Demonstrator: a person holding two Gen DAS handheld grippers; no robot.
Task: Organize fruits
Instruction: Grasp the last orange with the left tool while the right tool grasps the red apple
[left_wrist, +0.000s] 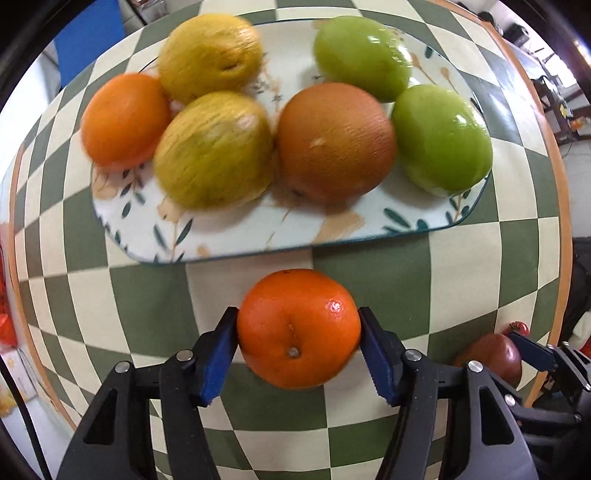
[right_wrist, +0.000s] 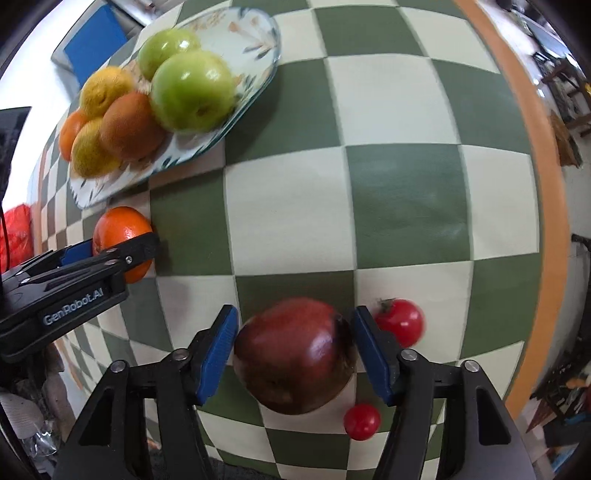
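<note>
My left gripper (left_wrist: 298, 314) is shut on an orange (left_wrist: 298, 332), its blue pads pressed to both sides, just in front of the leaf-patterned plate (left_wrist: 258, 243). The plate holds two green apples (left_wrist: 441, 138), two yellow citrus (left_wrist: 214, 147), an orange (left_wrist: 125, 120) and a brownish-orange fruit (left_wrist: 336, 142). My right gripper (right_wrist: 295, 314) is shut on a dark red apple (right_wrist: 295, 356) near the table's front edge. In the right wrist view the left gripper (right_wrist: 123, 245) and its orange (right_wrist: 118, 225) sit at the left, below the plate (right_wrist: 258, 74).
Two small red tomatoes lie by the right gripper: one (right_wrist: 400, 323) just outside its right finger, one (right_wrist: 362, 421) under it. A green and cream checked cloth (right_wrist: 369, 184) with an orange border covers the round table. Something red (right_wrist: 16, 232) lies at the far left.
</note>
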